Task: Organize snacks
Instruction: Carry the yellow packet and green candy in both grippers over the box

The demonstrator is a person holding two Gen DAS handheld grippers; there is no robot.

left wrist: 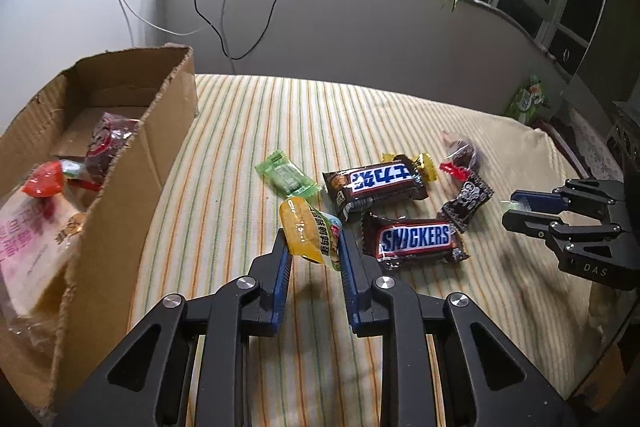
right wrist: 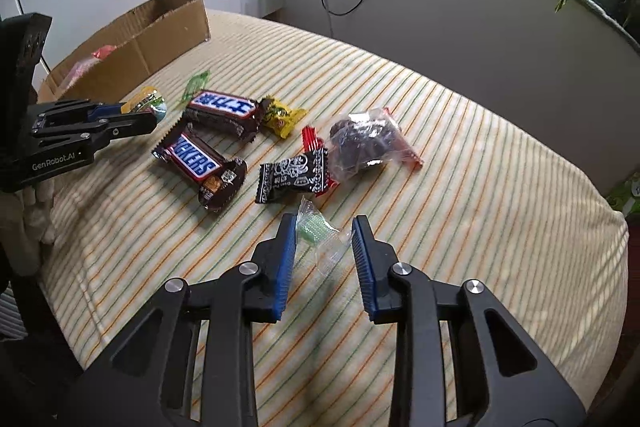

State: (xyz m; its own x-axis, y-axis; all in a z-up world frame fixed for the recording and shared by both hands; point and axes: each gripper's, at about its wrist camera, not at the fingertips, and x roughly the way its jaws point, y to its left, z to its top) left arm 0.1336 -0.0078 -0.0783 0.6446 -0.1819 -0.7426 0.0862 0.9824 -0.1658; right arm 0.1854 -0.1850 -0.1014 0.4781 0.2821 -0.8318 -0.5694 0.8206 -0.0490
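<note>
Currently, in the left wrist view, the left gripper (left wrist: 313,247) clamps a yellow snack packet (left wrist: 310,231) above the striped cloth (left wrist: 240,131), beside the cardboard box (left wrist: 120,163). In the right wrist view, the right gripper (right wrist: 325,241) grips a clear green candy wrapper (right wrist: 320,233) near the Snickers bar (right wrist: 198,163).

A striped cloth-covered table (right wrist: 460,155) carries an open brown cardboard box (right wrist: 160,31). Beside it lie two brown Snickers bars (right wrist: 196,163), wrapped candies and a clear bag of dark sweets (right wrist: 368,143).

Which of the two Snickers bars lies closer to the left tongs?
The bar with the English SNICKERS label, right beside the left tongs; the Chinese-lettered bar lies beyond it.
</note>
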